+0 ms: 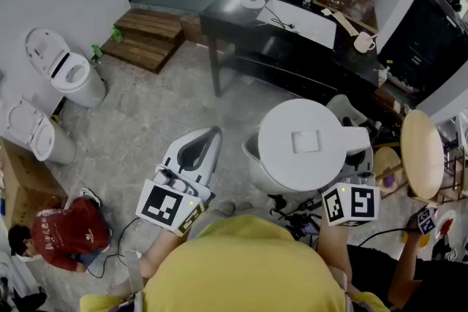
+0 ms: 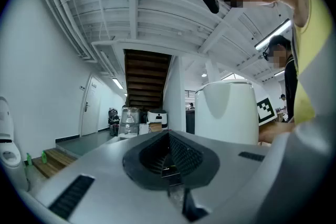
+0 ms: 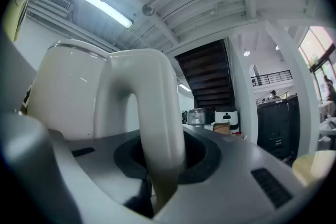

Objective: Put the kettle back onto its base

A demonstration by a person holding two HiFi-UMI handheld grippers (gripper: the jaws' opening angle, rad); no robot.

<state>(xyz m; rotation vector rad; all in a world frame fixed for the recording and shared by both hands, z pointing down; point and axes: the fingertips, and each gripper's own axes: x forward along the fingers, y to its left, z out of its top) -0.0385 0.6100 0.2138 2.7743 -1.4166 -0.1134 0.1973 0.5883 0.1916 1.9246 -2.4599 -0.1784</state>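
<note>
A white kettle [image 1: 303, 142] with its lid shut hangs in the air over the floor, close in front of me. My right gripper [image 1: 355, 166] is shut on the kettle's handle [image 3: 157, 113], which fills the middle of the right gripper view and runs down between the jaws [image 3: 157, 178]. In the left gripper view the kettle [image 2: 228, 113] shows to the right. My left gripper [image 1: 205, 146] is held level beside the kettle, apart from it, jaws together with nothing in them [image 2: 168, 165]. A round white disc [image 1: 252, 1], seemingly the base, lies on the black table [image 1: 292, 47] farther off.
The black table also carries a white board, cables and a white mug [image 1: 363, 42]. A wooden step [image 1: 146, 36] lies at the back left and two white toilets [image 1: 66, 73] stand at the left. A person in red [image 1: 66, 234] sits on the floor. A round wooden stool [image 1: 422, 153] is at the right.
</note>
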